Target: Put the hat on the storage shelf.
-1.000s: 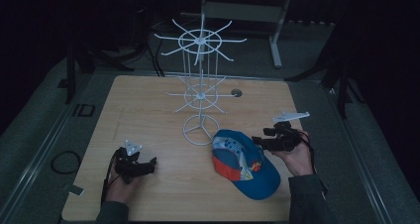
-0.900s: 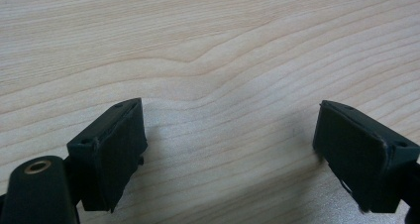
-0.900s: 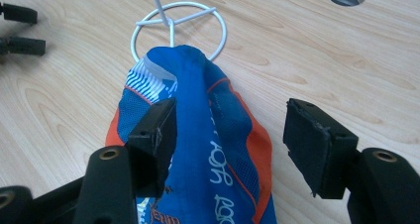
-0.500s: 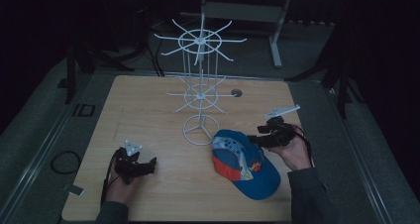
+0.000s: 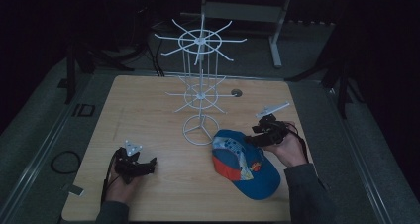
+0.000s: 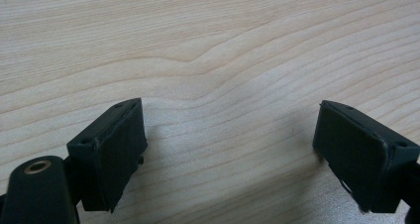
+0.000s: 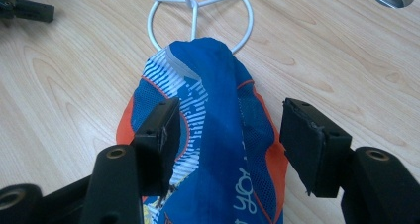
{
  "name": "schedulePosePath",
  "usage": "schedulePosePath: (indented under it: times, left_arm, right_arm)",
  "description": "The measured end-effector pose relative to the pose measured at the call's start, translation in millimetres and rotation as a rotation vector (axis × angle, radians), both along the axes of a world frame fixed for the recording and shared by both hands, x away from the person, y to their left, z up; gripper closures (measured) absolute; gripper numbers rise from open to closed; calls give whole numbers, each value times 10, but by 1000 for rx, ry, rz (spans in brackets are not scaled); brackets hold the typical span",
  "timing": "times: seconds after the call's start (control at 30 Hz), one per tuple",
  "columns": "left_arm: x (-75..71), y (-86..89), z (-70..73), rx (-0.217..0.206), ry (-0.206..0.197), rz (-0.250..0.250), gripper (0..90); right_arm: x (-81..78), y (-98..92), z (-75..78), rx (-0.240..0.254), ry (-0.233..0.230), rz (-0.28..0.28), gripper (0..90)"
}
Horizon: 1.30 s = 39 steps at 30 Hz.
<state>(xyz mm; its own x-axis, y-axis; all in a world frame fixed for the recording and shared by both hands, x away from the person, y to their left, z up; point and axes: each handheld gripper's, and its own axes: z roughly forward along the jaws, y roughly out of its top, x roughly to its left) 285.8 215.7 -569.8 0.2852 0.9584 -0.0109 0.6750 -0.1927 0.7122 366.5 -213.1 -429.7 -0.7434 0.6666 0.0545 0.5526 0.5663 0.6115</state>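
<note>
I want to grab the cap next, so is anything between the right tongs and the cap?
Nothing visible stands between them. The right tongs are open, jaws on either side of a raised fold of the blue and orange cap, which lies on the table against the wire rack's ring base.

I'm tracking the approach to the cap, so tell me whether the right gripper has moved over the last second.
Yes. The right gripper has shifted left toward the white wire stand's ring base, and its open jaws now straddle the blue cap.

Wire rack [image 5: 200, 85] blocks table [image 5: 148, 105] centre — left side free.
</note>
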Motion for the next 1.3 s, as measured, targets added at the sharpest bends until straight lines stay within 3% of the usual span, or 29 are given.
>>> schedulePosePath:
  times: [0.23,0.93,1.3]
  left_arm:
    - [0,0,0,0,1,0,134]
    - [3,1,1,2,2,-2,134]
    - [1,0,1,2,2,-2,134]
  right_arm:
    - [58,64,-34,-16,-3,4,413]
    - [201,235,-188,-69,44,42,410]
    - [198,298,-229,-78,59,65,404]
